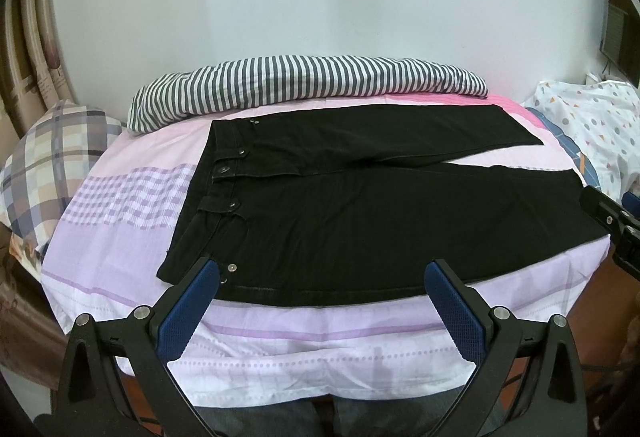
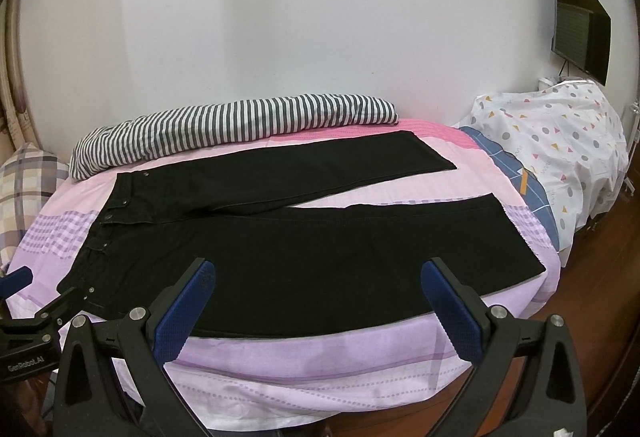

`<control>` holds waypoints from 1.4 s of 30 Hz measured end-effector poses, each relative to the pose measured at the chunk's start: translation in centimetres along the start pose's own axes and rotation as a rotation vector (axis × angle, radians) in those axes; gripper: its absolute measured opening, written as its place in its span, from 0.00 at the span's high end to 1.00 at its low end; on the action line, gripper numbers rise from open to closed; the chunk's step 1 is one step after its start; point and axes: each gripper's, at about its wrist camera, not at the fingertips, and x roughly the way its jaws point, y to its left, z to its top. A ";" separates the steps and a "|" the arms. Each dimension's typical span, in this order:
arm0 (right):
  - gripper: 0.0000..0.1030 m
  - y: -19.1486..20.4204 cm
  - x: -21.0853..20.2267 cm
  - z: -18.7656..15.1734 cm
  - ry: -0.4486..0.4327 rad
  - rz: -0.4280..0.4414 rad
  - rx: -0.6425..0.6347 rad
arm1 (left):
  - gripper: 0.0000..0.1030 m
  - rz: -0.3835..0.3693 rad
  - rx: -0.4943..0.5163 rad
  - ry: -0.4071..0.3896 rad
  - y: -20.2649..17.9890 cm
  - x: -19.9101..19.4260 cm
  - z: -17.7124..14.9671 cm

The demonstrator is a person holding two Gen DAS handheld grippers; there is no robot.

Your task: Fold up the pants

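Observation:
Black pants (image 1: 360,213) lie flat on the pink and lilac bed sheet (image 1: 132,197), waistband to the left and both legs spread apart to the right. In the right wrist view the pants (image 2: 320,253) fill the middle of the bed. My left gripper (image 1: 322,269) hovers open over the near edge of the pants beside the waistband, with nothing between its blue pads. My right gripper (image 2: 318,269) stands open above the near leg, also empty. The right gripper (image 1: 612,221) shows at the right edge of the left wrist view, and the left gripper (image 2: 44,301) shows at the lower left of the right wrist view.
A rolled striped blanket (image 1: 296,85) lies along the far side by the wall. A plaid pillow (image 1: 52,161) sits at the left, a spotted white pillow (image 2: 560,149) at the right. A dark screen (image 2: 580,17) hangs on the right wall. Wooden floor (image 2: 592,309) lies to the right.

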 end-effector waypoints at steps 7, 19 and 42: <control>0.01 -0.1 0.0 0.0 0.004 0.005 0.002 | 0.01 0.000 0.001 0.000 0.1 0.0 0.0; 0.01 -0.1 0.1 0.1 0.003 0.006 0.005 | 0.01 -0.001 0.001 -0.001 0.1 0.0 0.0; 0.01 0.0 0.6 -0.1 0.007 0.011 0.022 | 0.01 -0.002 0.000 0.001 0.2 0.0 -0.1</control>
